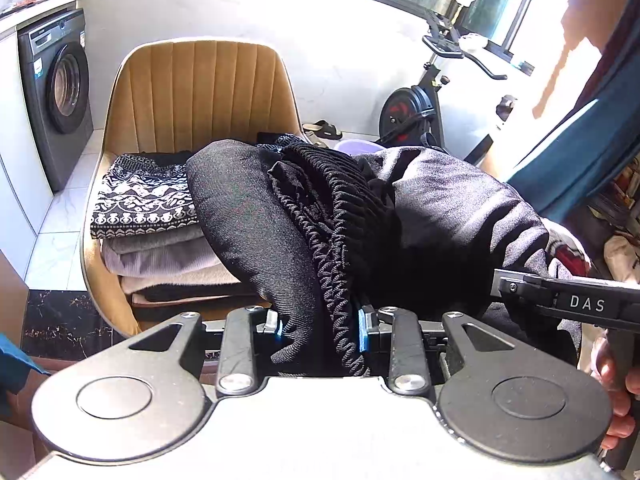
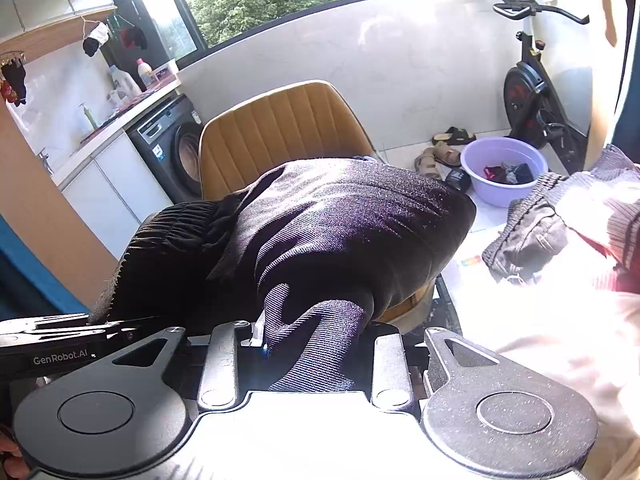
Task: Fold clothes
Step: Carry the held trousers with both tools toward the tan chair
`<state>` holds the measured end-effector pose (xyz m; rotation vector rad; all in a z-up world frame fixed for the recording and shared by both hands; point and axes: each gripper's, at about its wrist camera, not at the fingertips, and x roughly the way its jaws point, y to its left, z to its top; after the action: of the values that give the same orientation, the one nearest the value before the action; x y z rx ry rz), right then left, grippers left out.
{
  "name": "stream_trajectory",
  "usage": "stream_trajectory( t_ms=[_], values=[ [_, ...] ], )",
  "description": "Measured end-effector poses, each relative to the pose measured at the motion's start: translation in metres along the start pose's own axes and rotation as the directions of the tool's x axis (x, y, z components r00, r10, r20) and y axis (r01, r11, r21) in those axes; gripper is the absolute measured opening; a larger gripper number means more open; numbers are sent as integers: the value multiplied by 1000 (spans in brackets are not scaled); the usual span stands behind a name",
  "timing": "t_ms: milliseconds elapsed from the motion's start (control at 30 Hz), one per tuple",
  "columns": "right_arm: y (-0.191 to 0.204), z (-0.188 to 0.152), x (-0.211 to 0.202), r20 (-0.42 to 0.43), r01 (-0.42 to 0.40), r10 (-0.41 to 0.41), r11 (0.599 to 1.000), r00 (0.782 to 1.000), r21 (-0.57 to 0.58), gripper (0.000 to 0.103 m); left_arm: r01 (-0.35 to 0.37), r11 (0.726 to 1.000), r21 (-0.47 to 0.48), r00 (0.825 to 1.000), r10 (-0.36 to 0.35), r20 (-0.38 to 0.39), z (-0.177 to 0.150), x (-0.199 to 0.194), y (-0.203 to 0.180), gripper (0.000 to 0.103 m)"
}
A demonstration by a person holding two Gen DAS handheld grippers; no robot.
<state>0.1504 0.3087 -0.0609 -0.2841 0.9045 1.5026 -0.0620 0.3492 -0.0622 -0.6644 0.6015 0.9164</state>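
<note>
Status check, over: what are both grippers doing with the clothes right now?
Left gripper shut on dark garment. Right gripper shut on same garment, held above folded stack on chair. Nothing in the way.

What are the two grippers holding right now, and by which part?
Both hold the same dark garment. The left gripper pinches it at its gathered elastic band; the right gripper clamps a fold of the plain fabric.

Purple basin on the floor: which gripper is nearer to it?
Right, as far as the views show. The right gripper has the purple basin close ahead to its right; from the left gripper only a sliver shows behind the dark garment.
</note>
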Motion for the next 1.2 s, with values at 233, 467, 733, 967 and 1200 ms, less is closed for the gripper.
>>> stream_trajectory(
  t_ms=[233,467,733,967,1200],
  values=[
    [-5,92,76,-49,-11,7,997,999,-83,26,-4,996,-86,1000,5,7,62,50,41,31],
    [16,165,161,-67,-21,13,993,998,-116,26,11,993,-117,1000,-11,0,130,97,102,32],
    [53,242,264,-93,-18,4,989,996,-145,26,21,991,-130,999,-25,-25,206,152,174,32],
    [59,283,361,-169,-25,5,993,986,-116,26,-2,986,-169,994,-16,-104,248,205,223,32],
    [53,298,443,-293,-53,16,991,956,-120,26,-73,969,-237,981,27,-193,254,255,256,32]
  ],
)
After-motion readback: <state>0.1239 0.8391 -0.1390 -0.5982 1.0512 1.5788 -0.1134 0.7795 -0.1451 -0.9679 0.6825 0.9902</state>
